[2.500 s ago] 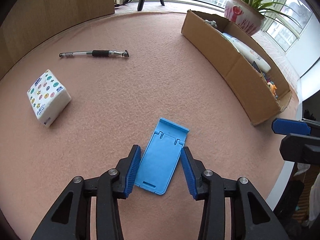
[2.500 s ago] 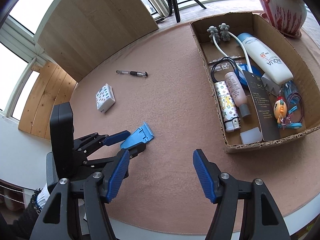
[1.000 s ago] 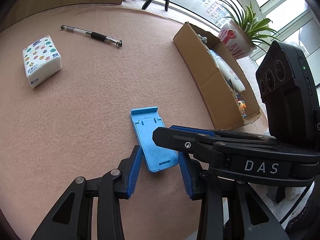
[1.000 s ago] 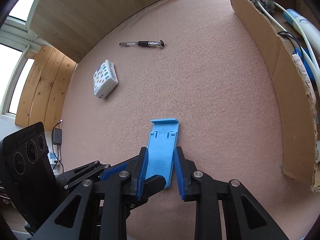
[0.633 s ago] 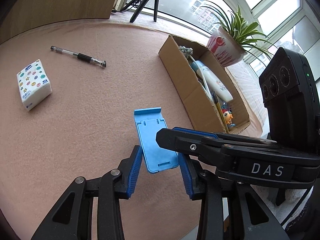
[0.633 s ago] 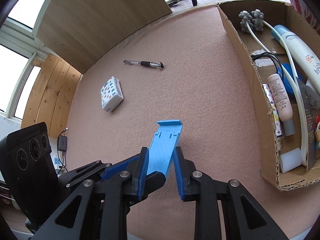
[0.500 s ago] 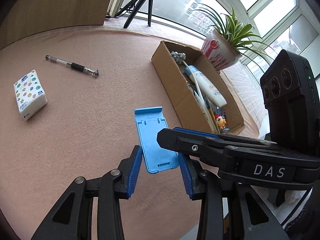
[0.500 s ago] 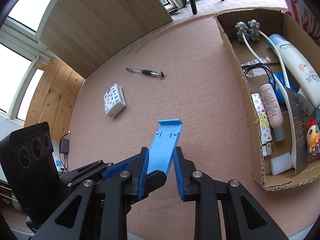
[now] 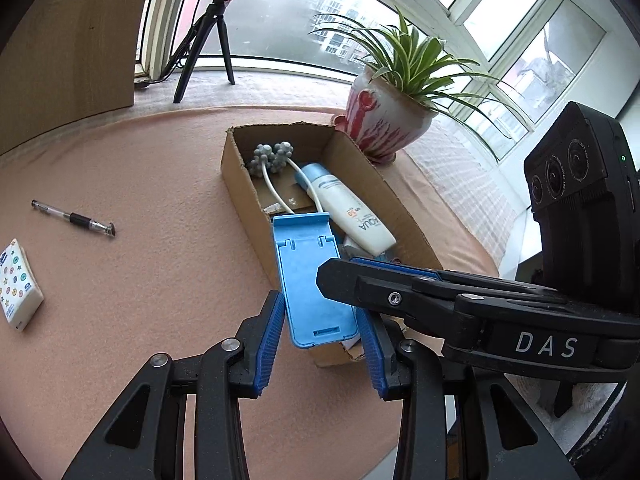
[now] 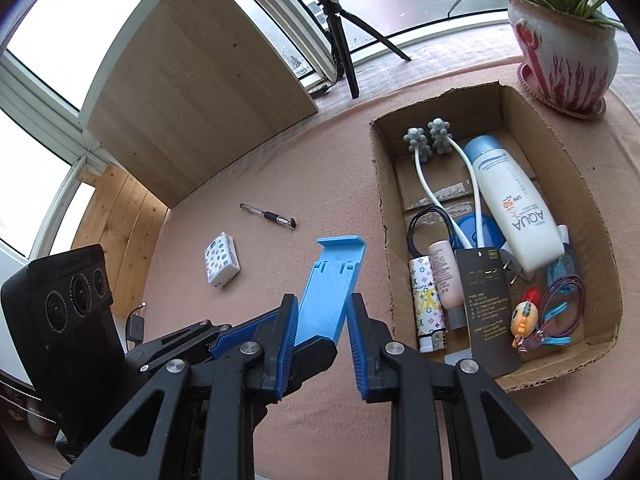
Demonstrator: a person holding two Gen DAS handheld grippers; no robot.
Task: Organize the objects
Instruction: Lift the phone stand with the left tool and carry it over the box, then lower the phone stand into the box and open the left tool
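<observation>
A blue folding phone stand (image 9: 316, 292) hangs in the air above the pink table mat, beside the near left wall of the cardboard box (image 9: 248, 208). My left gripper (image 9: 322, 332) is shut on its lower end, one pad on each long edge. My right gripper (image 10: 322, 340) is shut on the same stand (image 10: 330, 284) from the other side, and its black finger crosses the left wrist view. The box (image 10: 384, 208) holds a white sunscreen bottle (image 10: 516, 216), a grey massager, a lighter, a small tube, a black tag and a toy keychain.
A pen (image 9: 74, 218) and a patterned tissue pack (image 9: 18, 284) lie on the mat to the left. A potted plant (image 9: 384, 124) stands behind the box. A tripod (image 9: 204, 40) and a wooden board (image 10: 192, 92) are at the back.
Both grippers have risen with the blue stand, lifting it off the mat and carrying it toward the box. More of the box's inside and the window now show.
</observation>
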